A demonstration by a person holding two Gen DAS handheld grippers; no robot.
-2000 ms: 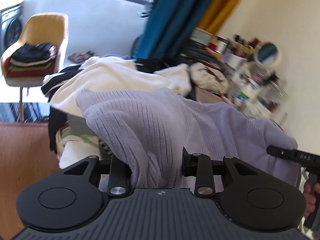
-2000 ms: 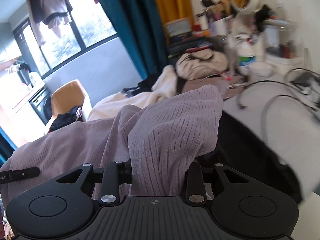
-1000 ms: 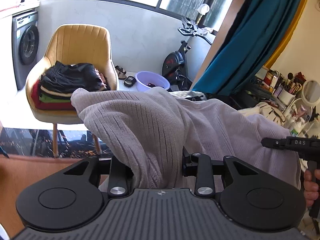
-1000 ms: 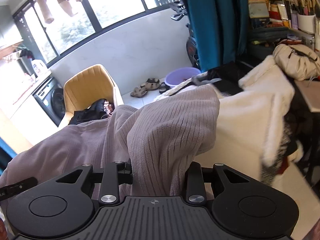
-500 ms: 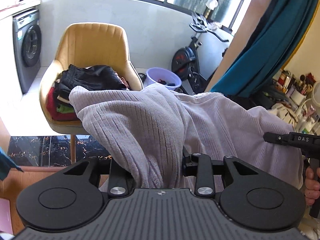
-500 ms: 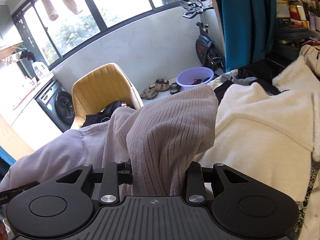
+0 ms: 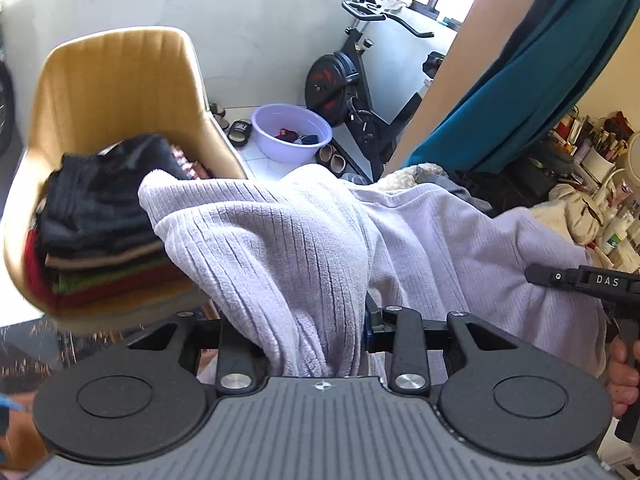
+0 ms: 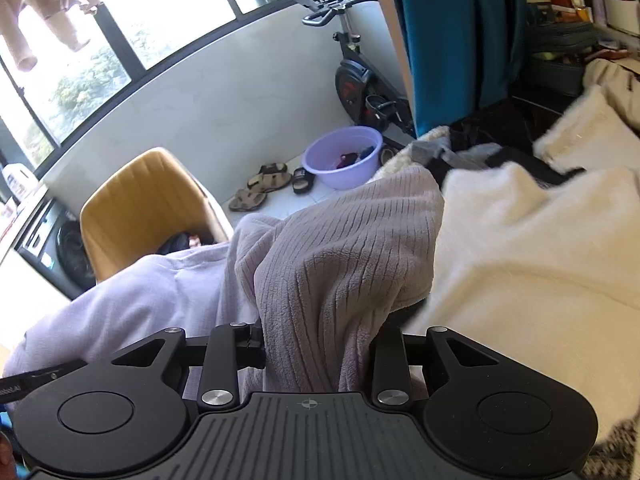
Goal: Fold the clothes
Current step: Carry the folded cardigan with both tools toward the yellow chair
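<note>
Handling as a soft, thick knit: the lavender ribbed garment (image 7: 288, 248) looks plush and limp, with no stiffness of its own. It slumps into rounded folds wherever it is not gripped. Judged light to moderate in weight, not fragile, and fuzzy enough to grip well; a thin pinch may still creep out of the grasp.

Best hold, by my reading, is at the two outer ends of the folded bundle, taking all layers at once so the fold stays together.

Left gripper (image 7: 316, 340): its fingers are narrowed onto a thick bunch of the fabric, which fills the gap and rises out of it. Right gripper (image 8: 320, 344): likewise closed down on a fat fold of the same garment (image 8: 344, 248).

Position: the garment hangs in the air, slung between the two grippers, sagging in the middle. It is not resting on anything visible. In the left view it sits just in front of the mustard chair (image 7: 116, 92), whose seat carries a stack of folded clothes (image 7: 100, 236). In the right view it is beside a cream fleece heap (image 8: 520, 240).

Look: pale lilac-grey, fine vertical ribbing, velvety nap, edges rolled over. Sleeves or collar cannot be made out.

Background: purple basin (image 7: 294, 132), exercise bike (image 7: 348, 92).
</note>
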